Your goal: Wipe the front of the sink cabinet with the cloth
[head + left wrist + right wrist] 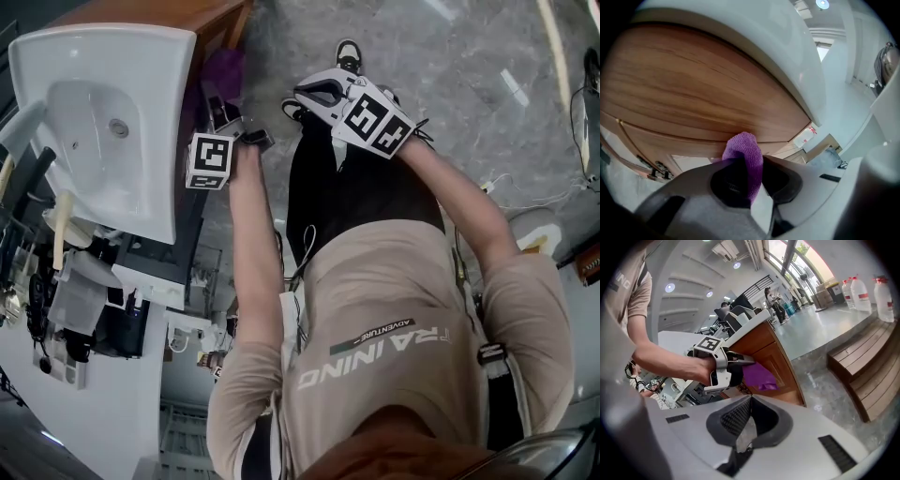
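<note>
My left gripper point(750, 163) is shut on a purple cloth point(744, 149), whose tip sticks out past the jaws and sits close to the brown wooden front of the sink cabinet point(693, 93); I cannot tell whether it touches. The white sink point(783, 42) overhangs the cabinet. In the head view the left gripper point(225, 117) points under the sink point(103, 122) with the cloth point(223, 70) beyond it. My right gripper point(749, 398) is shut with nothing in it and hangs in the air right of the left one point(723, 367), away from the cabinet point(774, 352).
Grey stone floor point(450, 66) spreads to the right of the cabinet. Wooden steps point(862, 366) and large water bottles point(862, 289) stand across the room. Cluttered shelves and tools point(56, 309) lie beside the sink. My legs and a shoe point(348, 54) are below the grippers.
</note>
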Demonstrator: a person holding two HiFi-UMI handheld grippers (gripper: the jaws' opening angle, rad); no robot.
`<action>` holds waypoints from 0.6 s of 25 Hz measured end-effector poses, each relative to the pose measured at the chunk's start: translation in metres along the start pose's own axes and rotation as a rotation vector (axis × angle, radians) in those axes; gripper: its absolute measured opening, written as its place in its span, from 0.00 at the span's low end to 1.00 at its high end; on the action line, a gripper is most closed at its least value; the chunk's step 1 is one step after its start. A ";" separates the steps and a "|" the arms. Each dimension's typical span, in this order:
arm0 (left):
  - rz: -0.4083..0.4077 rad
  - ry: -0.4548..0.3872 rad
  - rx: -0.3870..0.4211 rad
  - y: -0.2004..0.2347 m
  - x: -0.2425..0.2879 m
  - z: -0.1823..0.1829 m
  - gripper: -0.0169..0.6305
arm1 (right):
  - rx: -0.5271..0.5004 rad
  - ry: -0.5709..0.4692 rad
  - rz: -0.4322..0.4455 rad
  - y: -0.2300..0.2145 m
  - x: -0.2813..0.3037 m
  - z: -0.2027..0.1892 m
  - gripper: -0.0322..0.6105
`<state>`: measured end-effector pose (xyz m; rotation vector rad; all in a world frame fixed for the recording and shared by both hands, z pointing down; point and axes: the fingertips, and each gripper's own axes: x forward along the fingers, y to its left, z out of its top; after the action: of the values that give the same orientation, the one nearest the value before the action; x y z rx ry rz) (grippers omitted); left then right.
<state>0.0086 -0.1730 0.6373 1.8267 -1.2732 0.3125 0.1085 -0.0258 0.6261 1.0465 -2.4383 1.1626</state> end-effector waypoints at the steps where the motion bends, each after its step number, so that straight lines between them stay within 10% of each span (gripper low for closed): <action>1: -0.013 0.004 0.004 -0.007 0.006 -0.001 0.09 | 0.000 0.001 0.002 -0.003 0.000 0.001 0.07; 15: -0.217 0.071 0.111 -0.107 0.068 -0.006 0.09 | 0.018 -0.011 -0.029 -0.051 -0.009 0.013 0.07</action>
<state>0.1320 -0.2004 0.6290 2.0101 -1.0152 0.3305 0.1515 -0.0531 0.6426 1.0930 -2.4164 1.1754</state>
